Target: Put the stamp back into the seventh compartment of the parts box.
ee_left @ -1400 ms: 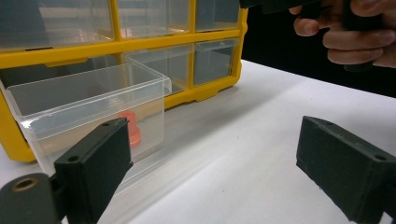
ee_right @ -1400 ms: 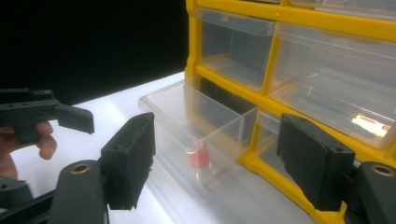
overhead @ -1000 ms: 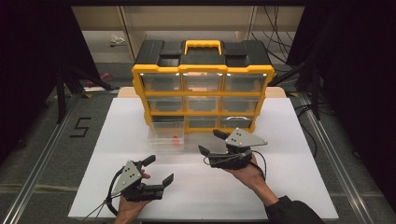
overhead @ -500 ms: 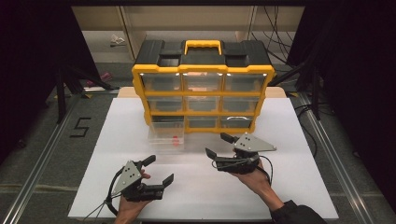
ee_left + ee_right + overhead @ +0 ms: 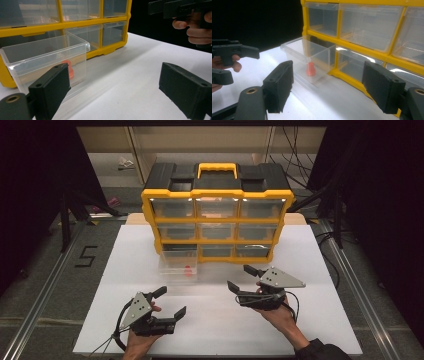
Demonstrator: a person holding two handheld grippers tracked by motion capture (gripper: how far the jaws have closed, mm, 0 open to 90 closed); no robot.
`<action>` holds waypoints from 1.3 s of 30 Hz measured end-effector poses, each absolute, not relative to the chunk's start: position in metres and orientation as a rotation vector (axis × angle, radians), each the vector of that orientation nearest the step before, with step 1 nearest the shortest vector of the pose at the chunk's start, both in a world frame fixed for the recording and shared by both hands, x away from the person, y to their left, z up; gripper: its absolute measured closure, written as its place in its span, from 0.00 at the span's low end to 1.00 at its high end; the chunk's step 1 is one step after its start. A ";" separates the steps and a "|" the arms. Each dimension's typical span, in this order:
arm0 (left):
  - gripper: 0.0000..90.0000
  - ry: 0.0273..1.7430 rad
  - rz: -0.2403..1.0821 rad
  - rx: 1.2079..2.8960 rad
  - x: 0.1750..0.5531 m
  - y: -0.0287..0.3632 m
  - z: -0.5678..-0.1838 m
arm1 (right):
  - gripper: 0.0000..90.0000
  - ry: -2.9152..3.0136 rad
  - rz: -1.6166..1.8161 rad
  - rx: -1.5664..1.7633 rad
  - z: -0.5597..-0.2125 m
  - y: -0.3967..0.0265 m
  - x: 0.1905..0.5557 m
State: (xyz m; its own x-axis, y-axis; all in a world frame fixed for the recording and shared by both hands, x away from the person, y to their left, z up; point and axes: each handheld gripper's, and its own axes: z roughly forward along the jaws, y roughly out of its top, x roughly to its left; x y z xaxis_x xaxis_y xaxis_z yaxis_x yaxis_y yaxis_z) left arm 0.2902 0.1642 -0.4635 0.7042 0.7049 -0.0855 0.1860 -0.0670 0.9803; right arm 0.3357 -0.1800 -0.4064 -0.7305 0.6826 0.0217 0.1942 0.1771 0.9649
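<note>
Here, two open, empty grippers face a pulled-out drawer
Left gripper (image 5: 169, 303) and right gripper (image 5: 245, 278) hold nothing; the clear drawer (image 5: 178, 264) with its red piece (image 5: 188, 270) lies ahead between them, nearer the left

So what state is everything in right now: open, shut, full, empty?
Organizer cabinet: upright on the table, handle flat.
Pulled-out drawer: drawn out at the bottom left, holds a small red piece.
Other drawers: pushed in.
Left gripper: open, empty.
Right gripper: open, empty.
</note>
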 end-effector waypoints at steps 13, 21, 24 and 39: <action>0.10 0.735 0.495 1.618 0.290 0.164 -0.463 | 0.29 2.006 1.594 0.838 -0.409 -0.189 0.331; 0.10 0.734 0.494 1.615 0.290 0.164 -0.463 | 0.29 1.991 1.596 0.843 -0.413 -0.193 0.329; 0.10 0.731 0.492 1.617 0.290 0.164 -0.463 | 0.29 1.987 1.599 0.847 -0.414 -0.195 0.327; 0.10 0.731 0.491 1.616 0.290 0.164 -0.463 | 0.27 1.953 1.606 0.864 -0.418 -0.207 0.321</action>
State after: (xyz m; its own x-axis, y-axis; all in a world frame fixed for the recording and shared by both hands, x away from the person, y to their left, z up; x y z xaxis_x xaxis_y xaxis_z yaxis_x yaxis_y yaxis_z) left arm 0.2899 0.1642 -0.4630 0.7098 0.6992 -0.0861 0.1846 -0.0666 0.9806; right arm 0.3206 -0.2068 -0.4184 -0.6940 0.7190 0.0369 0.1747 0.1186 0.9774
